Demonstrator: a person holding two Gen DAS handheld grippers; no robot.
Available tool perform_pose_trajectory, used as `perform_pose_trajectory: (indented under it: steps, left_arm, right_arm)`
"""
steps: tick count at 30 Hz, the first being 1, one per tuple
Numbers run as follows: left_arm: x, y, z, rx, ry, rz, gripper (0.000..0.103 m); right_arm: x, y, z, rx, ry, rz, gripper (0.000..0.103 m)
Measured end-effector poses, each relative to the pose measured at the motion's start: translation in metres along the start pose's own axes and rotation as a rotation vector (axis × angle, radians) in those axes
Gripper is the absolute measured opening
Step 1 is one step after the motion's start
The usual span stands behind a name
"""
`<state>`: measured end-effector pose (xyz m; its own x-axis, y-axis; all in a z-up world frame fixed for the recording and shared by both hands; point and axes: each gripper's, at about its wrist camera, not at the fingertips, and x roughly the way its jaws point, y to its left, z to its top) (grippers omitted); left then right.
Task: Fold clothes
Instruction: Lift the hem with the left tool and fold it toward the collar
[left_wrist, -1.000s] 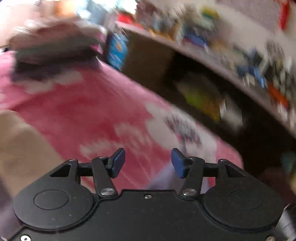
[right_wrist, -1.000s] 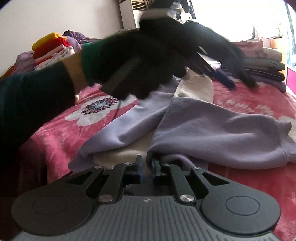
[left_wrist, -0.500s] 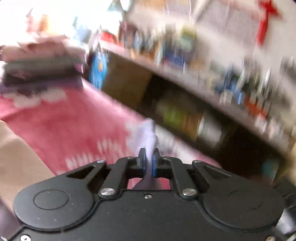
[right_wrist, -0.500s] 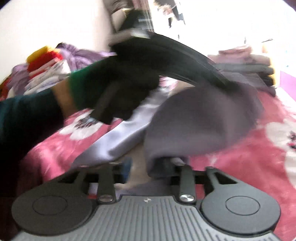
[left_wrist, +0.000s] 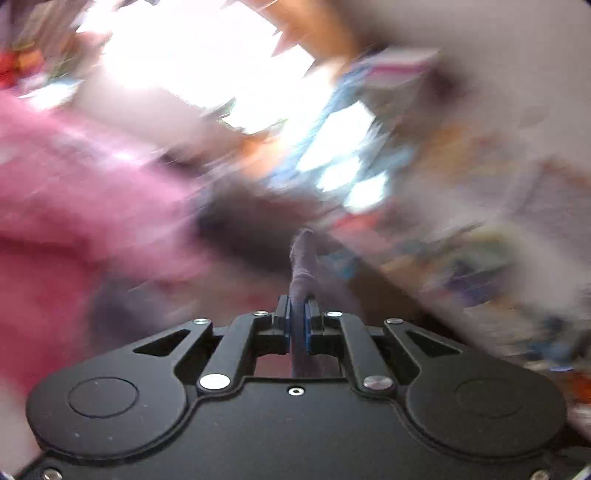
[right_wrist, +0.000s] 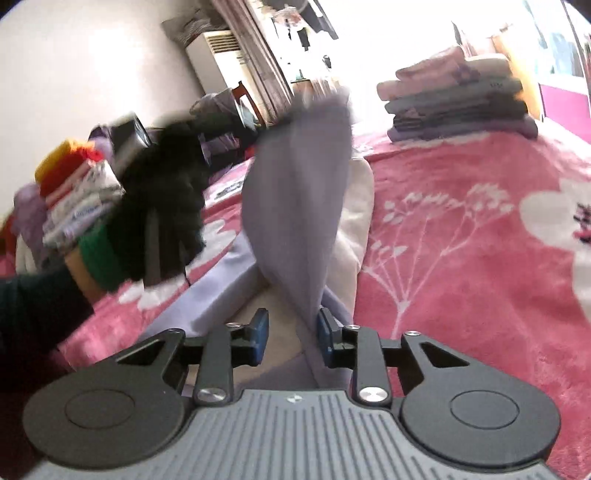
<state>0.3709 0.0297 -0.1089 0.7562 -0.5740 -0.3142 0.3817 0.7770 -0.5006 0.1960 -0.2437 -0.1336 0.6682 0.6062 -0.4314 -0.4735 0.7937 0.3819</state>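
Observation:
A lilac sweatshirt (right_wrist: 295, 206) with a cream panel (right_wrist: 356, 206) lies on the pink flowered bedspread (right_wrist: 480, 258). One lilac sleeve (right_wrist: 310, 147) is lifted up and swung leftward, blurred at its top. In the left wrist view my left gripper (left_wrist: 297, 325) is shut on the lilac sleeve cuff (left_wrist: 303, 258); everything behind it is smeared by motion. My right gripper (right_wrist: 291, 336) stands open low over the garment, the sleeve's fabric brushing its right finger. A person's black-gloved hand (right_wrist: 166, 206) holds the left gripper at the left of the right wrist view.
A stack of folded clothes (right_wrist: 458, 103) sits at the far end of the bed. Another pile of folded clothes (right_wrist: 74, 192) lies at the left, behind the gloved hand. An air conditioner unit (right_wrist: 221, 59) and curtains stand beyond.
My left gripper shut on the sleeve cuff and swung it up and over to the left. My right gripper let go of the fabric and opened.

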Motion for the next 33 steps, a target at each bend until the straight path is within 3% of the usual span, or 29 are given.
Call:
perform_pose_trajectory:
  steps: [1,7,8,9,10,15,17,19,21,23,26,33]
  left_arm:
    - [0.007,0.003,-0.004,0.023,0.041,0.042,0.004]
    - [0.018,0.016,0.006,-0.011,0.081,0.011,0.019]
    - [0.022,0.015,0.006,0.009,0.103,0.013,0.018]
    - [0.022,0.013,0.007,0.042,0.104,0.013,0.004]
    - [0.023,0.01,0.007,0.074,0.106,0.012,0.004]
    - [0.003,0.007,0.011,0.114,-0.031,-0.064,0.004]
    - [0.002,0.007,0.011,0.118,-0.052,-0.076,0.004]
    - [0.004,0.007,0.009,0.136,-0.044,-0.055,0.004]
    - [0.006,0.006,0.006,0.165,-0.028,-0.033,0.004]
    - [0.008,0.006,0.005,0.187,-0.021,-0.019,0.004]
    - [0.005,0.008,0.004,0.196,-0.04,-0.037,0.004]
    - [0.017,0.011,-0.003,0.252,-0.008,-0.005,0.004]
  right_arm:
    - [0.0,-0.001,0.001,-0.002,-0.008,-0.01,0.029]
    - [-0.006,-0.004,0.003,0.002,-0.047,-0.074,0.033]
    - [-0.006,-0.007,0.002,0.013,-0.039,-0.075,0.035]
    - [-0.006,-0.011,0.0,0.023,-0.029,-0.077,0.035]
    - [-0.005,-0.014,-0.001,0.032,-0.012,-0.076,0.035]
    - [-0.012,-0.032,-0.004,0.175,0.008,0.068,0.022]
    - [-0.016,-0.025,-0.002,0.085,0.015,0.044,0.019]
    - [-0.018,-0.004,-0.002,-0.128,0.04,-0.019,0.019]
    - [-0.018,0.016,-0.007,-0.297,0.059,-0.024,0.019]
    - [-0.015,0.025,-0.011,-0.335,0.097,0.03,0.019]
    - [-0.011,0.029,-0.014,-0.363,0.154,0.045,0.019]
    - [-0.028,0.015,-0.003,-0.289,0.157,0.089,0.021]
